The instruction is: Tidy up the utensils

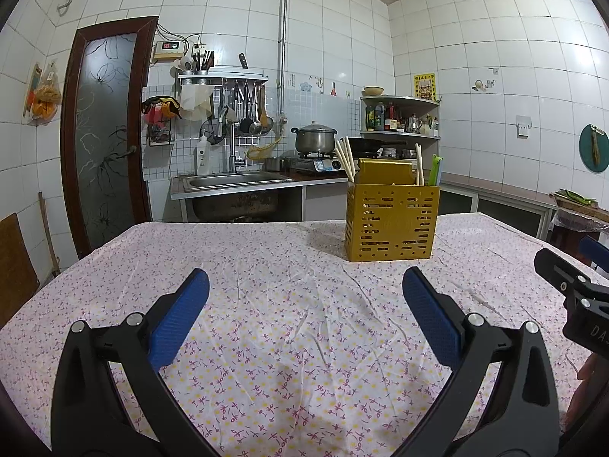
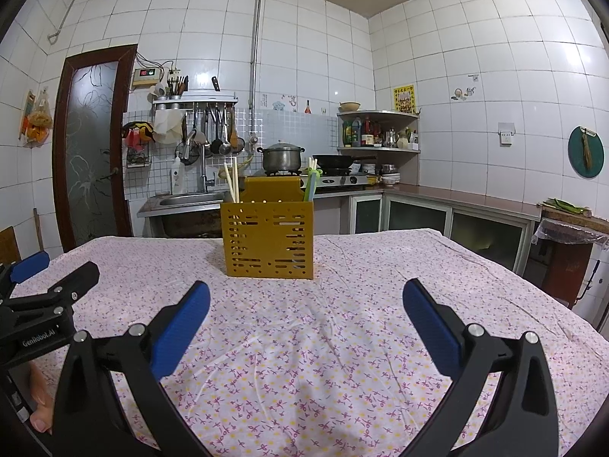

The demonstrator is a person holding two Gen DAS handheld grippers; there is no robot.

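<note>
Nearest in the left wrist view: left gripper (image 1: pixel 304 304), blue pads spread wide, nothing between them, hovering over the flowered cloth on the tabletop (image 1: pixel 266 342). Same in the right wrist view: right gripper (image 2: pixel 304 312) spread wide and empty above the same cloth. Each gripper visible at the edge of the other's view, side by side at the near end of the tabletop.

Further off, toward the far middle of the tabletop: yellow slotted utensil holder (image 1: pixel 392 222), standing upright, well apart from both grippers. Inside it: pale chopsticks (image 1: pixel 344 158) leaning at the left side, a green utensil (image 1: pixel 436 171) poking up at the right. Exact compartments impossible to tell.

Beyond the tabletop: steel sink (image 1: pixel 236 181) at far left, lidded pot (image 1: pixel 314 138) on a stove, corner shelf with bottles (image 1: pixel 399 114) at far right.
</note>
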